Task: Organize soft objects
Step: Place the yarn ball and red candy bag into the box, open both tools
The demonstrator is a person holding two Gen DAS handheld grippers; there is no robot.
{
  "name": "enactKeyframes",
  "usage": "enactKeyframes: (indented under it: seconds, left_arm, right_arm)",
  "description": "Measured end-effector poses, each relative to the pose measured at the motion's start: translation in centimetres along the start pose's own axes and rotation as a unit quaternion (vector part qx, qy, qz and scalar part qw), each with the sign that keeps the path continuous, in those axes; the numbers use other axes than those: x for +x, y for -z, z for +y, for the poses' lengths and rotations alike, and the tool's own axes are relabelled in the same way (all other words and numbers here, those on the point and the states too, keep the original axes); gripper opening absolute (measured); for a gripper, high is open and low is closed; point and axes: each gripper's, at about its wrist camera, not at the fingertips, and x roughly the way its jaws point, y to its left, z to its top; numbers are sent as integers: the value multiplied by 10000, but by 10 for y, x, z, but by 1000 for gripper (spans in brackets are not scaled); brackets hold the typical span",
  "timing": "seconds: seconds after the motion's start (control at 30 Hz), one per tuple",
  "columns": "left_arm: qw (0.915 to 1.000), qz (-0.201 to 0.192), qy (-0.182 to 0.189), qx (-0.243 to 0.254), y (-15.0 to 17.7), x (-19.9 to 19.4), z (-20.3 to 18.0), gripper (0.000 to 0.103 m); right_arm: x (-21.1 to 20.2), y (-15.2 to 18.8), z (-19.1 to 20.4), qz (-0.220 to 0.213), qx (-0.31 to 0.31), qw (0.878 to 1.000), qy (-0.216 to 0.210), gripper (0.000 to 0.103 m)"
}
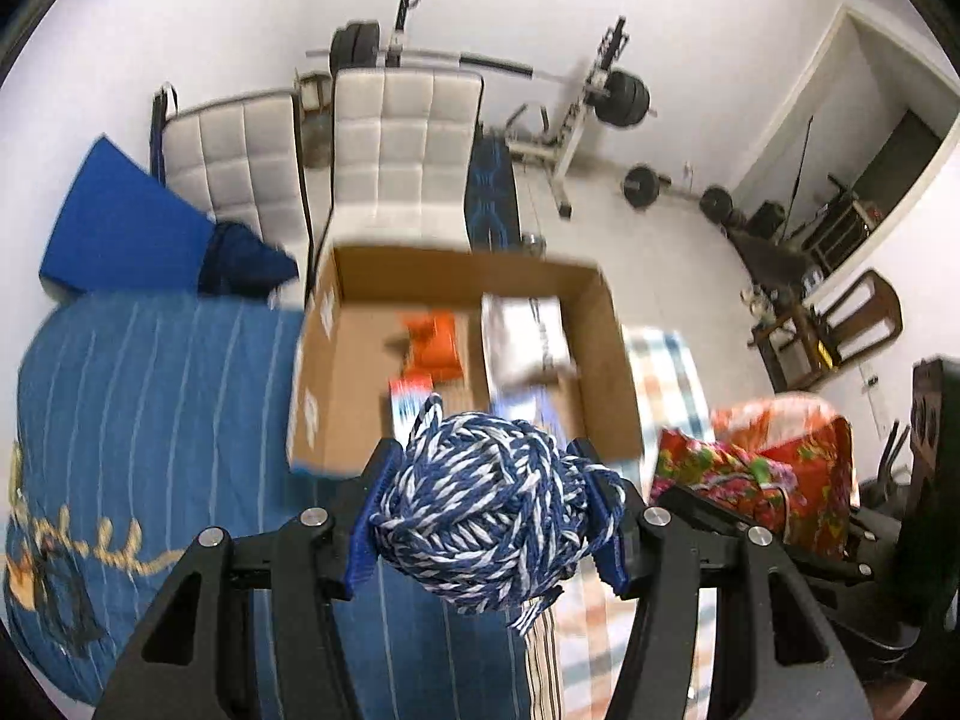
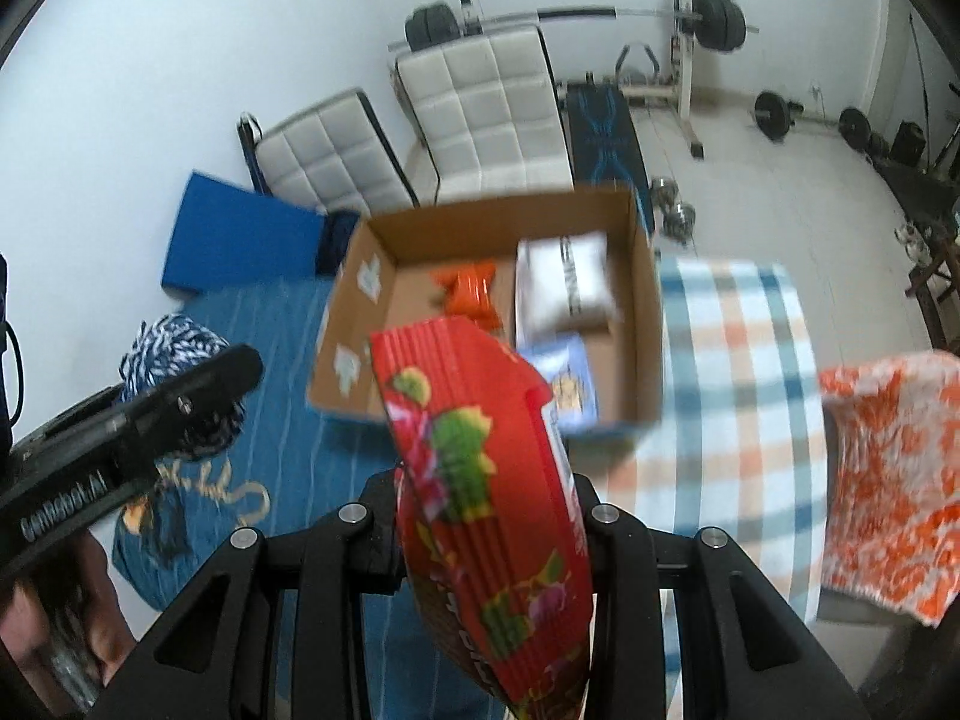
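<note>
The open brown cardboard box (image 1: pixel 462 354) lies straight ahead of both grippers, on the far side. The left gripper (image 1: pixel 489 516) clamps a round blue-and-white yarn ball (image 1: pixel 480 504); the right gripper (image 2: pixel 489 534) pinches a red floral folded cloth (image 2: pixel 480 480), standing upright, its long axis pointing toward the box.

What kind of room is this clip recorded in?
Probably a spare room at home used as a gym: a barbell rack with weight plates on the floor, two white chairs, and a bed holding the cardboard box.
</note>
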Motion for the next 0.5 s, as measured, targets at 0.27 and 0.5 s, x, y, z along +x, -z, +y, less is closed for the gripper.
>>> enactKeyframes:
  seconds: [0.27, 0.5]
  left_arm:
    - [9988, -483, 55, -95, -87, -18, 21, 54]
    - [9995, -291, -22, -130, -133, 14, 39, 54]
  right_arm:
    - [2, -68, 16, -271, 32, 9994, -210, 36]
    - [78, -98, 19, 242, 236, 9989, -318, 36]
